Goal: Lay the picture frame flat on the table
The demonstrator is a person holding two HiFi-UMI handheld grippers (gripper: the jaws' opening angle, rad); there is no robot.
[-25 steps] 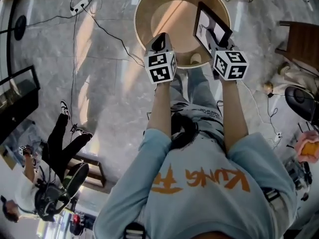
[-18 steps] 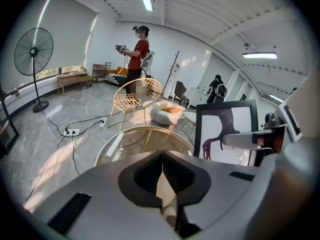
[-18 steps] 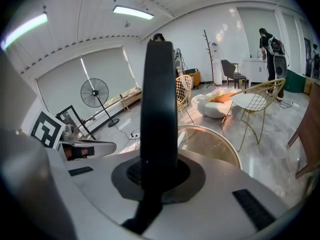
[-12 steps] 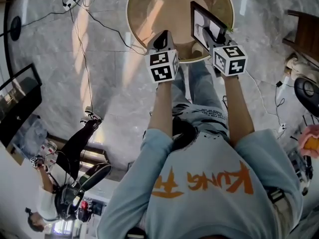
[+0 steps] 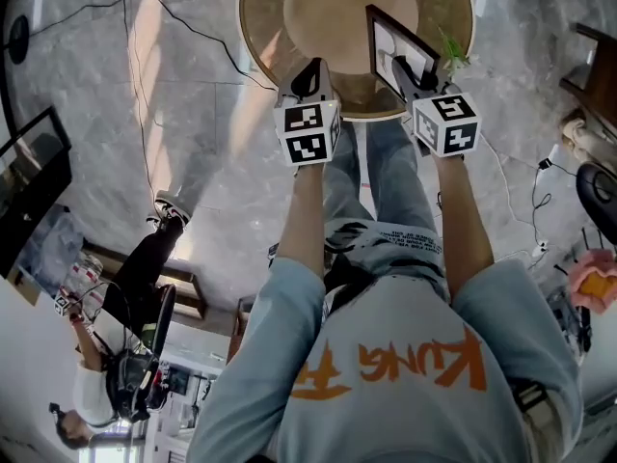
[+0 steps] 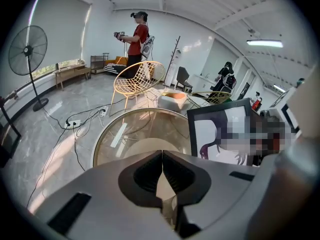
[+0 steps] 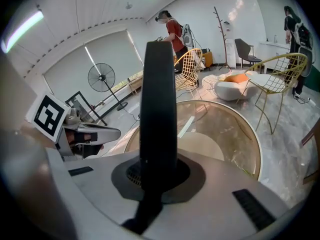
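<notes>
Jaws of right gripper [image 5: 413, 73] stay clamped on picture frame [image 5: 395, 44], now carried further over table [image 5: 247, 29] but still upright; left gripper [image 5: 308, 75] closed on nothing.

- The picture frame [image 5: 398, 48] has a thin black border around a white sheet printed with a dark drawing.
- It is not lying flat. It stands on edge, roughly upright, with its printed face turned toward the person's left.
- The right hand-held gripper [image 5: 413, 80] has its jaws clamped on the frame's near edge, which rises as a black bar straight out of them in the right gripper view.
- It sits over the near right part of the round, gold-rimmed glass tabletop [image 5: 280, 56]; whether its lower edge touches the glass cannot be told.
</notes>
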